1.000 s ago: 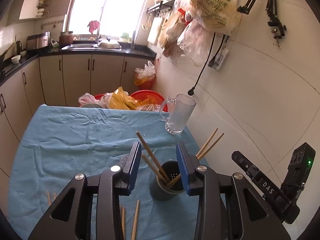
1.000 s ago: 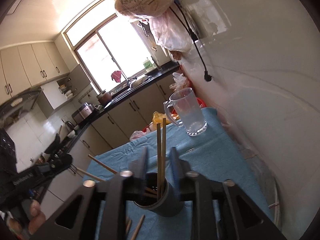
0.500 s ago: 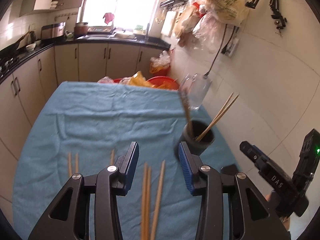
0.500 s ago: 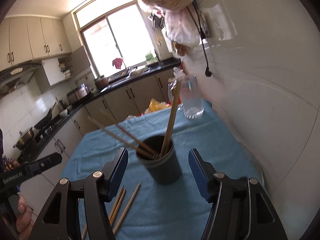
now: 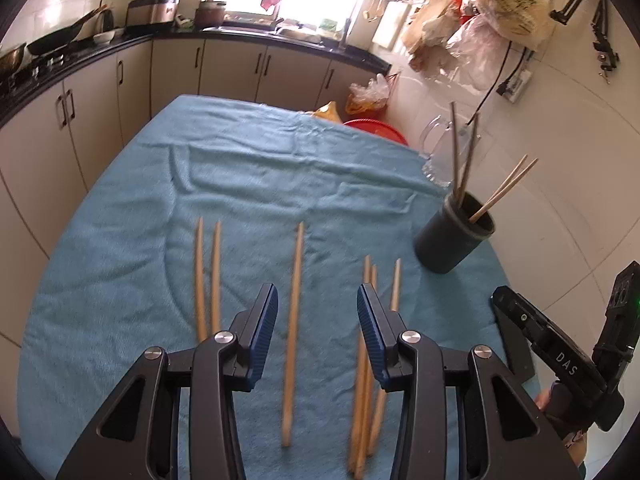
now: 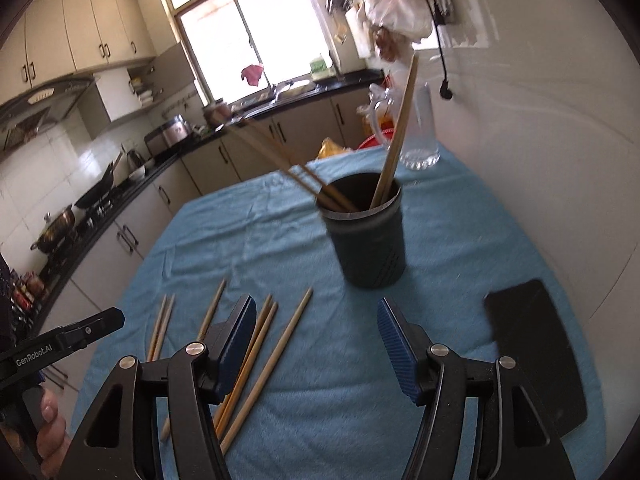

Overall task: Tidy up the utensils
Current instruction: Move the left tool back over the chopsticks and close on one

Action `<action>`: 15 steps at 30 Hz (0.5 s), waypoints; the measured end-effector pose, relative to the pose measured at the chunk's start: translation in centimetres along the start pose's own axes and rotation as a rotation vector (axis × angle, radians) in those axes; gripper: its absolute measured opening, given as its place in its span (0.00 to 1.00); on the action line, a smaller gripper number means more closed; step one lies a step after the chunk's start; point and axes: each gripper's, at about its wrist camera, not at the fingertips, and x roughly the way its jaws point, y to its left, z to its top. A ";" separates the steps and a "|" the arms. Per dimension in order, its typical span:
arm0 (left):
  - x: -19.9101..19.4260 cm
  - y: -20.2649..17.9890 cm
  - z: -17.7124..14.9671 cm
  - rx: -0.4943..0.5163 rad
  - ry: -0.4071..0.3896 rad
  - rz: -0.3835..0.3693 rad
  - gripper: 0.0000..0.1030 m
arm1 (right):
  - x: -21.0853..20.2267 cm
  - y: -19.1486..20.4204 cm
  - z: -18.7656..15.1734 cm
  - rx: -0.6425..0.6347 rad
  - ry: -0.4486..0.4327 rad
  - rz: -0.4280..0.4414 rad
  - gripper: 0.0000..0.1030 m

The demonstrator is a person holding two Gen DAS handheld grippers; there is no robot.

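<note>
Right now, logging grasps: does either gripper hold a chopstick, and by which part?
Neither. The left gripper and right gripper stand open above loose chopsticks on the cloth.

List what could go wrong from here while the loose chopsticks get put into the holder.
1. The left gripper straddles one chopstick lying flat on the wrinkled blue cloth; the fingers may snag fabric or let it slip.
2. The dark holder already has chopsticks leaning out; adding more could knock them or tip it.
3. The glass mug stands just behind the holder and could get bumped.
</note>
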 end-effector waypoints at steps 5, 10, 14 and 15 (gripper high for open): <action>0.8 1.2 -1.1 -0.010 0.034 0.021 0.39 | 1.4 0.7 -1.6 -0.010 0.046 0.008 0.65; 3.1 1.7 -1.1 0.003 0.116 0.036 0.38 | 2.5 1.0 -2.7 -0.006 0.093 0.025 0.65; 6.2 1.3 -0.4 0.032 0.196 0.042 0.32 | 2.6 0.8 -2.8 -0.005 0.093 0.033 0.65; 7.2 1.0 -0.1 0.044 0.219 0.038 0.32 | 2.7 0.7 -2.7 0.000 0.097 0.039 0.65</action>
